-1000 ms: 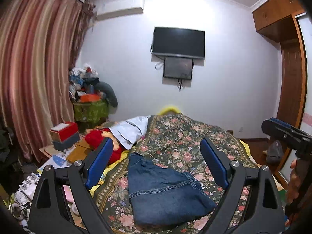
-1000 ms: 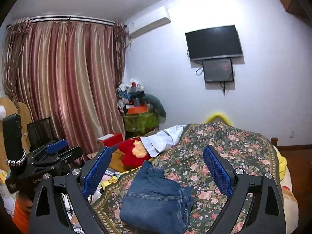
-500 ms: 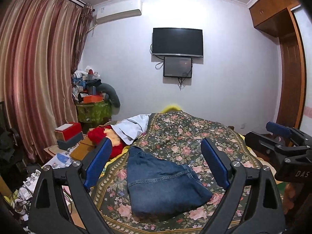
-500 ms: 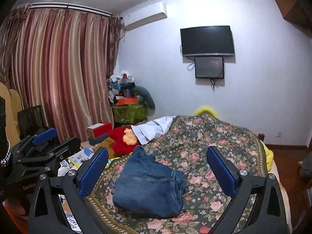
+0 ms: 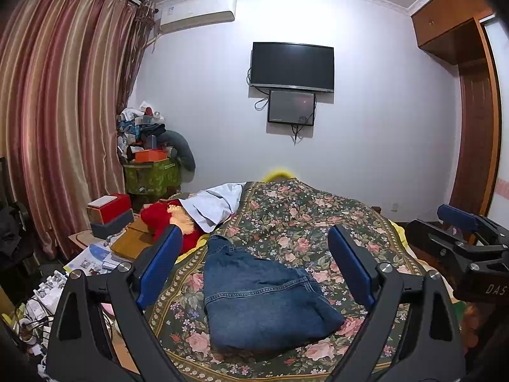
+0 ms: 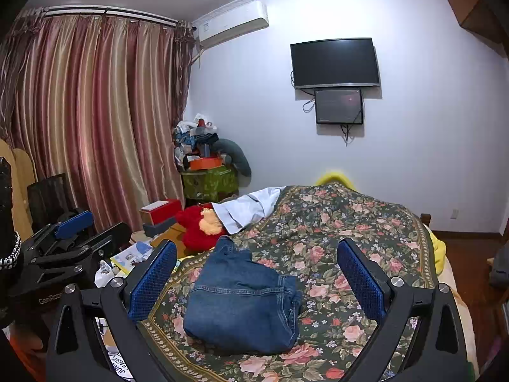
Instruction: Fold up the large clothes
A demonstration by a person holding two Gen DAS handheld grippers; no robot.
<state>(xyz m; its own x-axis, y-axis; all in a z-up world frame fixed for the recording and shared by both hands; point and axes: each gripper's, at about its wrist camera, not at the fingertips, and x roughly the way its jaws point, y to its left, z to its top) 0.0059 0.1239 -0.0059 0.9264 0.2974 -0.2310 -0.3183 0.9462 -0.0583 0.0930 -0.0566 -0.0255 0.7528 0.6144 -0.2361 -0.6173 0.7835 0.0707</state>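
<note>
Jeans (image 5: 261, 296) folded, bedspread (image 5: 318, 222) margins around.

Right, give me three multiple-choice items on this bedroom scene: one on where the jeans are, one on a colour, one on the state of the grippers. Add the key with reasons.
1. Where do the folded jeans lie?
A. On the floral bedspread
B. On the floor by the curtain
C. On the red box

2. What colour are the pads on the left gripper fingers?
A. Red
B. Blue
C. Yellow

3. What state are the left gripper and the right gripper in?
A. Both shut on the jeans
B. Left shut, right open
C. Both open, holding nothing

Key:
1. A, the denim bundle rests on the flowered cover near the bed's front edge.
2. B, both finger pads show blue in the left wrist view.
3. C, each pair of fingers stands wide apart above the jeans with nothing between them.
</note>
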